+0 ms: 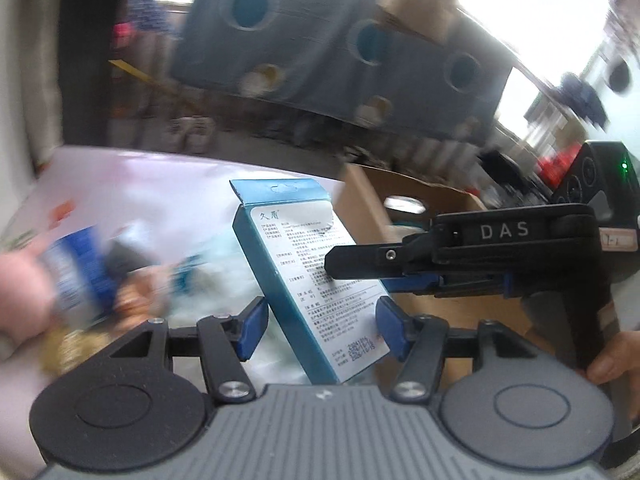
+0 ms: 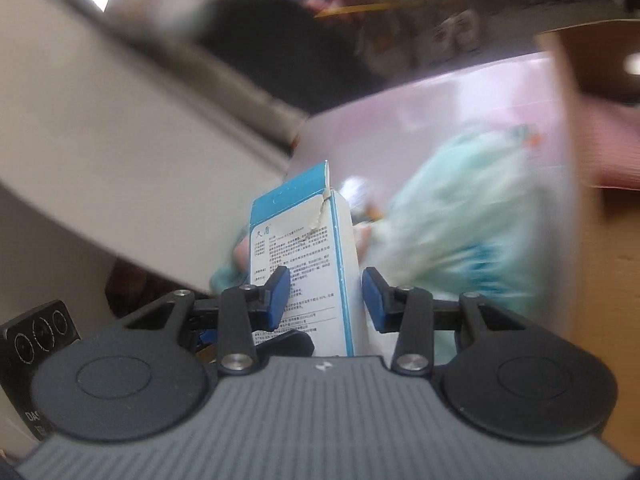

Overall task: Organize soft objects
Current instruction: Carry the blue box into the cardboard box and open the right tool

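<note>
Left wrist view: a slim teal-and-white cardboard box [image 1: 316, 280] with a hang-tab top stands between the blue pads of the left gripper [image 1: 320, 330]. Its long axis runs away from the camera and leans up-left. The pads sit at both edges of the box and appear to pinch it. The right gripper [image 1: 340, 268] comes in from the right, its black finger lying across the box's printed face; from here I cannot tell whether it clamps. "DAS" is moulded on its body. The box's white panel carries dense Chinese print, headed by what looks like "久盾". A blurred mint-green plush [image 1: 216, 280] lies behind on a pale pink surface [image 1: 140, 184].

Right wrist view: the same box [image 2: 308, 264] rises upright between the right gripper [image 2: 325, 302] pads. The left pad touches its printed face, while a gap shows at the right pad, so no firm pinch is evident. The plush [image 2: 460, 232] lies just right of the box, nearer this hand.
</note>
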{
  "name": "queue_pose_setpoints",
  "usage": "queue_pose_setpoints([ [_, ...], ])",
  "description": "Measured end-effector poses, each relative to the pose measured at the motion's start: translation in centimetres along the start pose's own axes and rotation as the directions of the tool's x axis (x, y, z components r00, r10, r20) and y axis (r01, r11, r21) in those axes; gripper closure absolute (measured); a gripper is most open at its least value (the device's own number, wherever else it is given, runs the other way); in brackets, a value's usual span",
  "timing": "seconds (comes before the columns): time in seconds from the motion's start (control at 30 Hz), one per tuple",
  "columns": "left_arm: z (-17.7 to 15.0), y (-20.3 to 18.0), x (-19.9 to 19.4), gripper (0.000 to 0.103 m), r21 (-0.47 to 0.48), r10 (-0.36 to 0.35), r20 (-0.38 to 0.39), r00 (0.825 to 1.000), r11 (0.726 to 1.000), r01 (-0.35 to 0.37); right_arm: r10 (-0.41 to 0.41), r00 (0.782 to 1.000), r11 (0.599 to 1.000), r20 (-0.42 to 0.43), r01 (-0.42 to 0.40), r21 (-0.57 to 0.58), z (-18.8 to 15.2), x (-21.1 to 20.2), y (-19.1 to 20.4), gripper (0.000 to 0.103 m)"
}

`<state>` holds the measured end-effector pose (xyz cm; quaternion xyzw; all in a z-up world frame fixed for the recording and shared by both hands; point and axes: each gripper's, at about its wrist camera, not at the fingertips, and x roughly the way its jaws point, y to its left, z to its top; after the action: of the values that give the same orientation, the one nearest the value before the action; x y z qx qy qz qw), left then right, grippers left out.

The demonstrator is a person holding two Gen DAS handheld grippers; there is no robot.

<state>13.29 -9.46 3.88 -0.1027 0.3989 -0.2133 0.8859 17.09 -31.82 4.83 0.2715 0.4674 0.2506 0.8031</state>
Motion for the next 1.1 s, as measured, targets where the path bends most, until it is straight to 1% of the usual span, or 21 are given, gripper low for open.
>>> queue_pose_setpoints([
  [0.1,1.9,-4.4,3.7,0.043,0.045,-0.052,-0.048,0.997,0.998,0.055,-0.038,0.997,0.997,0.066,0.033,0.071,0.9,-4.3,-4.4,0.064],
  [0.2,3.6,-8.8,7.9,0.043,0.097,-0.080,-0.089,0.993,0.991,0.089,-0.071,0.991,0.989,0.116,0.055,0.139,1.9,-7.6,-9.0,0.064],
  [0.33,5.6,-14.3,13.6,0.042,0.141,-0.113,-0.146,0.983,0.981,0.134,-0.132,0.977,0.973,0.169,0.094,0.212,3.6,-10.8,-14.6,0.064],
  [0.4,6.7,-16.2,16.6,0.042,0.152,-0.118,-0.169,0.978,0.978,0.144,-0.169,0.966,0.967,0.194,0.124,0.225,4.9,-11.8,-17.2,0.064],
  [0.47,7.4,-18.3,19.5,0.038,0.168,-0.133,-0.196,0.972,0.972,0.167,-0.215,0.952,0.958,0.220,0.162,0.236,6.3,-12.6,-19.2,0.063],
  [0.5,7.6,-18.9,20.9,0.038,0.173,-0.137,-0.211,0.968,0.969,0.175,-0.245,0.941,0.953,0.233,0.190,0.236,7.2,-12.8,-20.5,0.063],
  [0.53,7.9,-19.5,22.7,0.036,0.167,-0.121,-0.227,0.966,0.973,0.161,-0.276,0.929,0.949,0.248,0.222,0.226,7.9,-13.1,-21.4,0.063],
  [0.57,8.0,-19.8,23.9,0.032,0.166,-0.102,-0.240,0.965,0.975,0.145,-0.323,0.909,0.938,0.263,0.271,0.215,8.6,-13.0,-22.3,0.063],
  [0.6,7.9,-20.0,24.9,0.031,0.177,-0.084,-0.257,0.963,0.975,0.132,-0.376,0.885,0.921,0.276,0.324,0.216,9.1,-13.2,-23.2,0.063],
  [0.63,7.8,-20.3,26.0,0.031,0.193,-0.062,-0.270,0.961,0.974,0.117,-0.402,0.871,0.910,0.283,0.347,0.226,9.3,-13.3,-24.2,0.063],
  [0.67,7.6,-20.5,26.8,0.031,0.205,-0.038,-0.275,0.961,0.974,0.098,-0.406,0.868,0.908,0.288,0.347,0.236,9.4,-13.3,-24.8,0.063],
  [0.73,7.2,-20.6,27.5,0.031,0.219,-0.014,-0.281,0.960,0.972,0.078,-0.384,0.874,0.913,0.296,0.312,0.264,8.9,-13.7,-26.2,0.063],
  [0.77,7.1,-20.5,27.4,0.031,0.221,-0.017,-0.281,0.959,0.972,0.081,-0.373,0.877,0.916,0.302,0.296,0.272,8.4,-13.9,-26.7,0.063],
  [0.83,7.1,-20.3,27.1,0.031,0.218,-0.023,-0.276,0.961,0.972,0.086,-0.372,0.879,0.915,0.298,0.293,0.277,7.8,-13.7,-27.1,0.063],
  [0.93,7.0,-19.2,25.3,0.031,0.221,-0.028,-0.258,0.966,0.971,0.087,-0.374,0.881,0.914,0.290,0.297,0.276,7.0,-14.1,-27.5,0.063],
  [1.0,6.9,-19.0,23.8,0.031,0.235,-0.025,-0.243,0.970,0.968,0.084,-0.371,0.882,0.915,0.290,0.294,0.278,6.4,-14.3,-27.0,0.063],
  [1.1,7.6,-18.6,21.8,0.031,0.247,-0.009,-0.216,0.976,0.967,0.064,-0.369,0.882,0.916,0.295,0.290,0.279,6.4,-14.3,-25.8,0.063],
])
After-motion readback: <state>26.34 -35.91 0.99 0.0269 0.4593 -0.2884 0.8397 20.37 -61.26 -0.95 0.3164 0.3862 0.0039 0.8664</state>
